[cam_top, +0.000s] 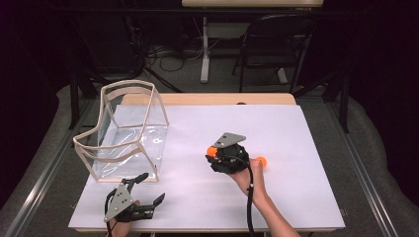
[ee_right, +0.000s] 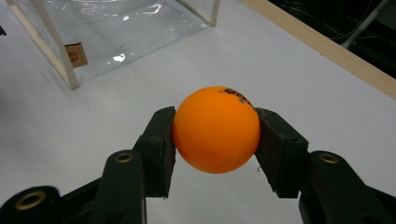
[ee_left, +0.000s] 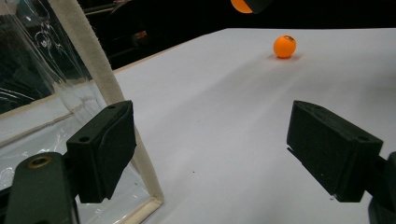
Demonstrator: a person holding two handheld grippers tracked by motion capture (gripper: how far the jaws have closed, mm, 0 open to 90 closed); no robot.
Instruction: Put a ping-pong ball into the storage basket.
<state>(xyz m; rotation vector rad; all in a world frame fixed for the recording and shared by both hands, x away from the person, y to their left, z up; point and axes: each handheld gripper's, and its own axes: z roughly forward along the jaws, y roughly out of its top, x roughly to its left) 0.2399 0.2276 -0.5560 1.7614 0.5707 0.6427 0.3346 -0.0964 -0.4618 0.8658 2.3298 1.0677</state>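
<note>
**A:** so where's the ball [ee_right: 215, 129] vs the bag [cam_top: 129, 132] right now? trying to figure out which way the right tongs [cam_top: 213, 152] have to go.

**B:** right tongs are clamped on the ball, pads pressing it from both sides, lifted clear of the desk [cam_top: 296, 197]. The bag sits off to the person's left and a bit farther back, standing upright with its mouth facing up. So my guess is the carry goes left, up and over the rim, not in through a side.

**A:** and the left tongs [cam_top: 147, 188]?

**B:** spread wide, nothing between them, parked right at the bag's near corner. Closer to the bag than the right pair, but they aren't touching it as far as I can tell.

**A:** isn't there another ball?

**B:** yep, second ball [ee_left: 285, 46] lying on the desk just beside the right hand [cam_top: 247, 173], well apart from the bag. Right hand is way nearer to that one too.
</note>
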